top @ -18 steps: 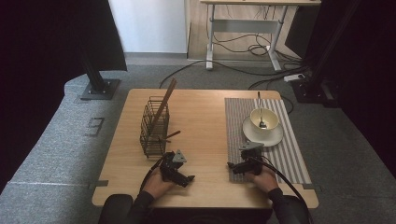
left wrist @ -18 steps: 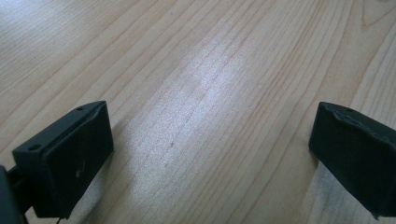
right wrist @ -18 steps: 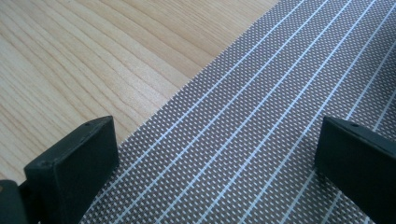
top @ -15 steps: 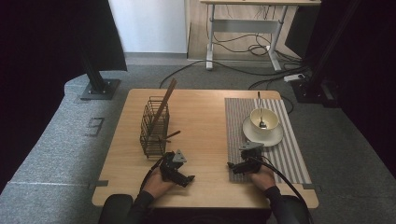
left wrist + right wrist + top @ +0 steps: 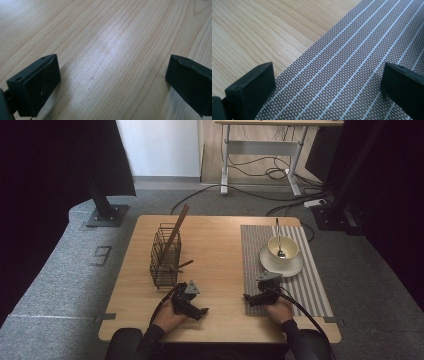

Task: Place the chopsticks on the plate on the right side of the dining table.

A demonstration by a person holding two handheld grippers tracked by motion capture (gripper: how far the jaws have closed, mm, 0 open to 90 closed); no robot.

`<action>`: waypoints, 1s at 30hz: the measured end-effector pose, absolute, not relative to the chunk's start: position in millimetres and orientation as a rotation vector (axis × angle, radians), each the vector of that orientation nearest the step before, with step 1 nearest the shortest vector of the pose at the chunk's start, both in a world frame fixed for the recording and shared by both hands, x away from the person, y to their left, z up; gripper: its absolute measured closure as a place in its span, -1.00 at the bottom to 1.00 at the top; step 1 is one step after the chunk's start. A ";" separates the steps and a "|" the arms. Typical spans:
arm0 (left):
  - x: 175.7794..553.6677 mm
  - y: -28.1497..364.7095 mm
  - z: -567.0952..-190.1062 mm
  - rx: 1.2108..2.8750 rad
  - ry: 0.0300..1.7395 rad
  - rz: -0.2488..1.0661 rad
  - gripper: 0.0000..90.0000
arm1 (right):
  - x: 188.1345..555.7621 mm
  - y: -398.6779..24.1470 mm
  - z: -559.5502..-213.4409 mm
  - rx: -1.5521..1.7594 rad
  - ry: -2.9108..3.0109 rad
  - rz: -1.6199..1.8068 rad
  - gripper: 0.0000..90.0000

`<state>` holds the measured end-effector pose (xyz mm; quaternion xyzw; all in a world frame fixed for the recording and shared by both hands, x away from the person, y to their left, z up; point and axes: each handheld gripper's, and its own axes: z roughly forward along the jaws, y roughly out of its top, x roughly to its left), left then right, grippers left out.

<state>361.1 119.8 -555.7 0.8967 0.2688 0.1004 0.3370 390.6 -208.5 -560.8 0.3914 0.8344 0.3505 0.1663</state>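
Both claws are resting low near the bottom edge of the table (image 5: 220,227), and neither is carrying anything. The left claw (image 5: 200,312) is sitting left of center at the bottom of the high view, its jaws standing wide over bare wood, as its own view shows. The right claw (image 5: 248,298) is lying right of center at the bottom, jaws just as wide, with one over the wood and one over the near corner of the striped placemat (image 5: 362,65).

The things nearest them are not yet touched. The wire basket (image 5: 165,255), with a wooden utensil (image 5: 175,236) leaning out of it, is standing just above the left claw in the frame. The cup (image 5: 283,248) on its saucer (image 5: 281,265), a spoon (image 5: 279,240) standing in it, is sitting on the placemat, just above the right claw.

This looks to me like the very start, with hands parked and no reach under way. The next move would probably be lifting a claw clear of the table and carrying it up-frame, keeping the jaws wide until they are straddling the spoon's handle or the utensil.
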 end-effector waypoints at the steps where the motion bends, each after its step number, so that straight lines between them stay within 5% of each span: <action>1: 361.1 119.8 -555.7 2.337 0.701 0.262 -1.00 | 390.6 -208.4 -560.8 1.115 2.376 0.997 -1.00; 30: 361.0 119.8 -555.7 2.337 0.700 0.262 -1.00 | 388.8 -205.9 -530.7 1.036 2.444 1.049 -1.00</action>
